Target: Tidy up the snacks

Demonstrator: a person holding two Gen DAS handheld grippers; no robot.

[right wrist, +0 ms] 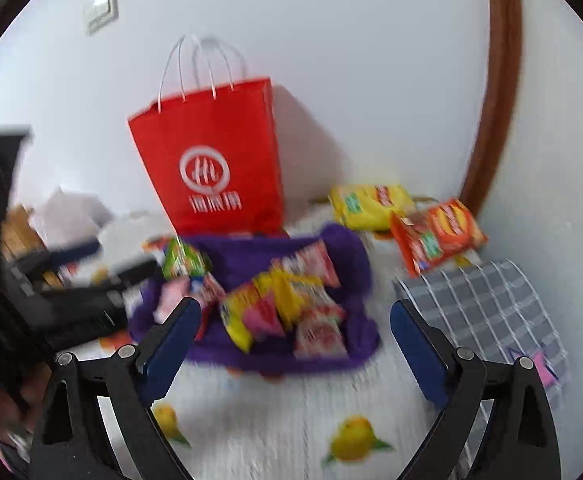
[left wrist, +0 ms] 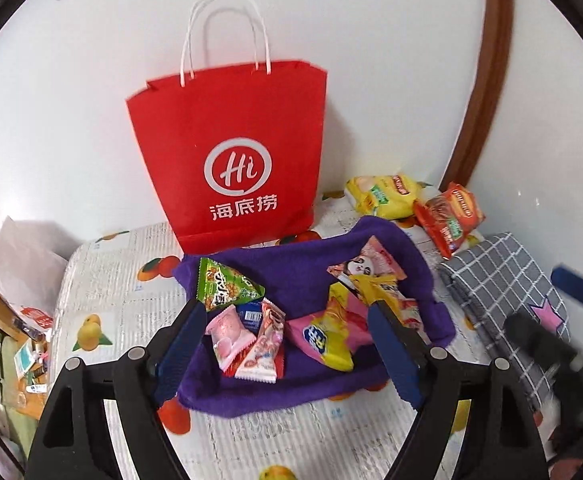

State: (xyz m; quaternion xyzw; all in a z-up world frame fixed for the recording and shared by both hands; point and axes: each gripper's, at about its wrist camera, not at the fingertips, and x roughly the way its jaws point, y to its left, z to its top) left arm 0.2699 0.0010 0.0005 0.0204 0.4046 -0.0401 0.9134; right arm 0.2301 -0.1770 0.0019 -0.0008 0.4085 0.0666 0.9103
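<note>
hovering both hand-held grippers, left (left wrist: 287, 320) and right (right wrist: 295, 320), wide open, empty; handling light, crinkly, slippery snacks (left wrist: 251, 340) mid-frame; likely pinching sealed edges.

Fruit-print bed (left wrist: 131, 280) carries purple cloth (left wrist: 291, 272), red bag (left wrist: 227, 128), checked cloth (left wrist: 503, 272).

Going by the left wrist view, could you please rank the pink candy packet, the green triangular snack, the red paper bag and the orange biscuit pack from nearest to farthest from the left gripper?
1. Pink candy packet: on the purple cloth, between the left gripper fingers.
2. Green triangular snack: just beyond, to the left.
3. Red paper bag and orange biscuit pack: both farthest, bag against the wall, pack far right; too close to call.
</note>
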